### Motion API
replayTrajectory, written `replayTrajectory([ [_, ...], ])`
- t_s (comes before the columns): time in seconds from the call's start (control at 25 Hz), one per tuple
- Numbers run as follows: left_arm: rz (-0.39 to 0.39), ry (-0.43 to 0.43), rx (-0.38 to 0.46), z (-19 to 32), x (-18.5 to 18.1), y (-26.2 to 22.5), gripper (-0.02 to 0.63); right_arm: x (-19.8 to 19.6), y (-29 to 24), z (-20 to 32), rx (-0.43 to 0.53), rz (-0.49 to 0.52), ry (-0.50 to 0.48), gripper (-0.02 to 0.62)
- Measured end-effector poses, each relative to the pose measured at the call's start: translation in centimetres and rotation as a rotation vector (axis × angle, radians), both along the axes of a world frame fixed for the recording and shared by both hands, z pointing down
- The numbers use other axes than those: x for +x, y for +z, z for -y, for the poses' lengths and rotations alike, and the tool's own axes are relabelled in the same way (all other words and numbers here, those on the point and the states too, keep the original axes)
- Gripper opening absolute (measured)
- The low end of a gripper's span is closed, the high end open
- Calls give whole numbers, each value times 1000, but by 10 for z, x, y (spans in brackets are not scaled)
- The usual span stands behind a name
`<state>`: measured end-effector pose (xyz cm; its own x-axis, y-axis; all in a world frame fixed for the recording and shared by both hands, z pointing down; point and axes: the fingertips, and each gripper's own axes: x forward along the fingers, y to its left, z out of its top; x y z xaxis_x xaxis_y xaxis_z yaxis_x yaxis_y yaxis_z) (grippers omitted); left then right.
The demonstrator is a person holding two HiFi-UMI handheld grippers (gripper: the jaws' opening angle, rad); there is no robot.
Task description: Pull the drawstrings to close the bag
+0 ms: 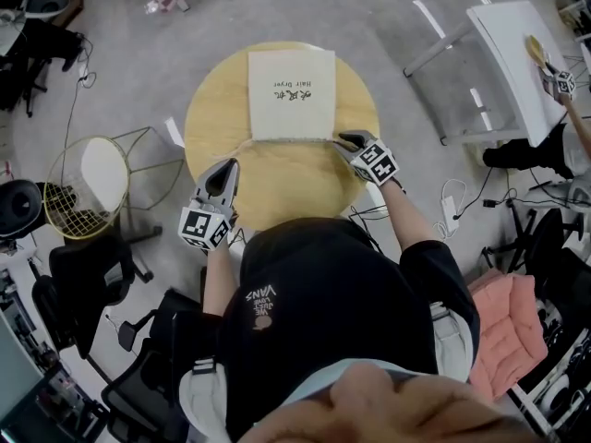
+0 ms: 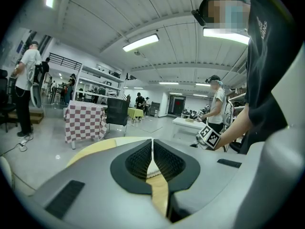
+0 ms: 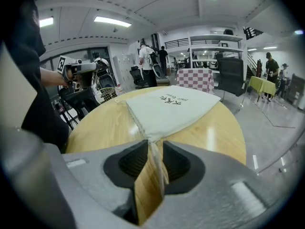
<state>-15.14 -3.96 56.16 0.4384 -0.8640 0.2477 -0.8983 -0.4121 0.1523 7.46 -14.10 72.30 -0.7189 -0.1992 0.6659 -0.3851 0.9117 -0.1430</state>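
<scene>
The right gripper (image 3: 153, 144) has its jaws apart. The drawstring (image 3: 156, 159) hangs loose in the gap between them, running out from the near corner of the cloth drawstring bag (image 3: 171, 106). The pads do not press on it.

The left gripper (image 2: 152, 142) has its jaw tips together. A strip of pale cloth shows through the gap behind them, and I cannot tell whether anything is pinched there.

The bag lies flat and still open-mouthed on the round wooden table (image 1: 277, 187), printed side up, with its hem towards the person. The grippers flank its two near corners, the left one at the table's edge.
</scene>
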Motion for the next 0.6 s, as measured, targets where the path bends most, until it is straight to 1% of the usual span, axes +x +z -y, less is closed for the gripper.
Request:
replayTrajectory([
  [0.36,8,8,1,10,-2,3,5,-4,12,-4,-19,-34,-42,98],
  [0.52,13,24,-7,12,-1,5,3,-4,13,-4,-26,-35,-40,97],
  [0.6,22,34,-20,14,-3,11,3,-5,14,-4,-29,-34,-38,86],
])
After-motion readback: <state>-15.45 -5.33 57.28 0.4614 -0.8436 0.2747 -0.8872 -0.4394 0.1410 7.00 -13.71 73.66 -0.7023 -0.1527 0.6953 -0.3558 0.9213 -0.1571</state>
